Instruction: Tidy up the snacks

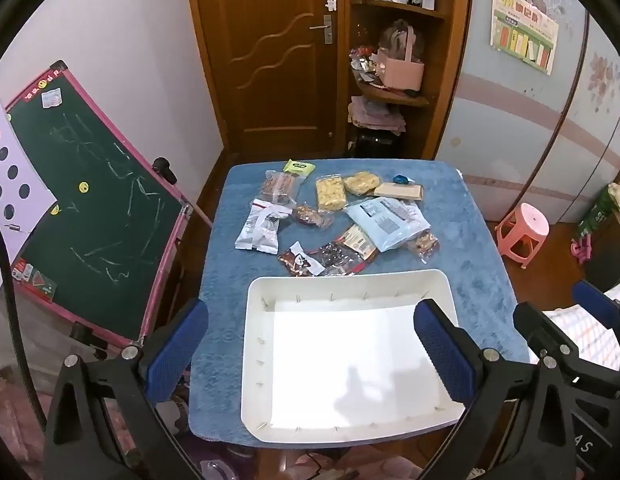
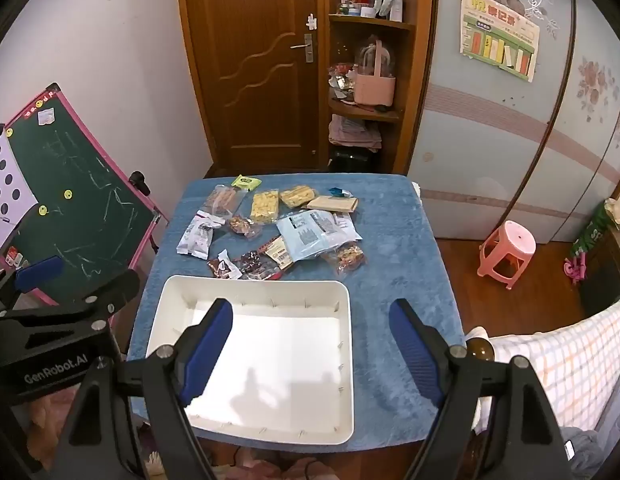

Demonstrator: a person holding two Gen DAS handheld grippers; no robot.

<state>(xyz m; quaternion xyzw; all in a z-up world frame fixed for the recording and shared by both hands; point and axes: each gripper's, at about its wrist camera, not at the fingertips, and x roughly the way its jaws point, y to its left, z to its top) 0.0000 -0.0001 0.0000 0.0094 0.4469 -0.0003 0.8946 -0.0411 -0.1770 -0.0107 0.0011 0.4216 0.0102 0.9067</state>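
Off to the left of my left claw stood a green chalkboard in a pink frame, leaning beside the table with its blue cloth. My left claw hung over the near left part of the table, its blue pads spread wide with nothing between them but the white tray below. That tray lay bare inside, directly under and ahead of both claws, at the near edge of the cloth. Just beyond its far rim the snacks lay scattered: a silver packet ahead and left, a dark red packet touching the tray's far rim, two yellow bags of puffed pieces further off, and a pale blue pouch ahead and to the right, overlapping a small clear bag of nuts. My right claw hovered beside the left one, over the tray's right half, its pads likewise wide apart and holding nothing. Well to its right, on the wooden floor, stood a pink stool.
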